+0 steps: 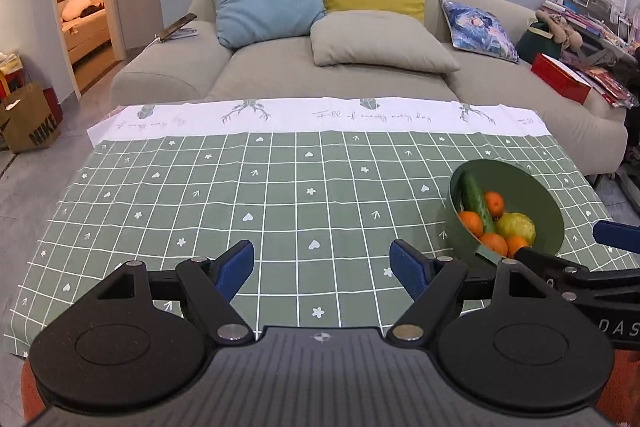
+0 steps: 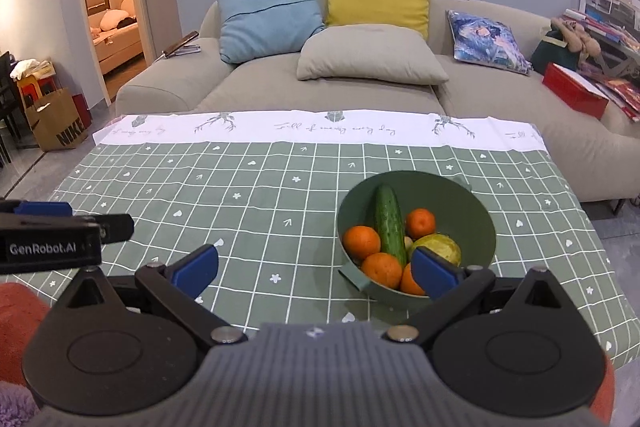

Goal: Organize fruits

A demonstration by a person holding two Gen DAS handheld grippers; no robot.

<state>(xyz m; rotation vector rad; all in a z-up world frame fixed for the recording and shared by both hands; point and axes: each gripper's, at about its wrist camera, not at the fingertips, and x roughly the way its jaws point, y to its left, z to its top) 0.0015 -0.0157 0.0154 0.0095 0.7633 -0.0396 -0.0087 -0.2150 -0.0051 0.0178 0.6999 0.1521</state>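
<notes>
A green bowl (image 2: 472, 215) stands on the table's right part and holds a cucumber (image 2: 390, 223), several oranges (image 2: 361, 241) and a yellow-green round fruit (image 2: 440, 247). My right gripper (image 2: 316, 267) is open and empty, low over the cloth just in front of the bowl, its right finger before the bowl's near rim. My left gripper (image 1: 322, 267) is open and empty, to the left of the bowl (image 1: 532, 199), above bare cloth. The cucumber (image 1: 474, 201) and oranges (image 1: 471, 222) also show in the left wrist view.
A green checked tablecloth (image 1: 280, 195) with a white band covers the table. Behind it stands a beige sofa (image 1: 340, 75) with blue, yellow and grey cushions. A red box (image 1: 560, 79) and clutter lie at the right; a paper bag (image 1: 30, 125) is on the floor left.
</notes>
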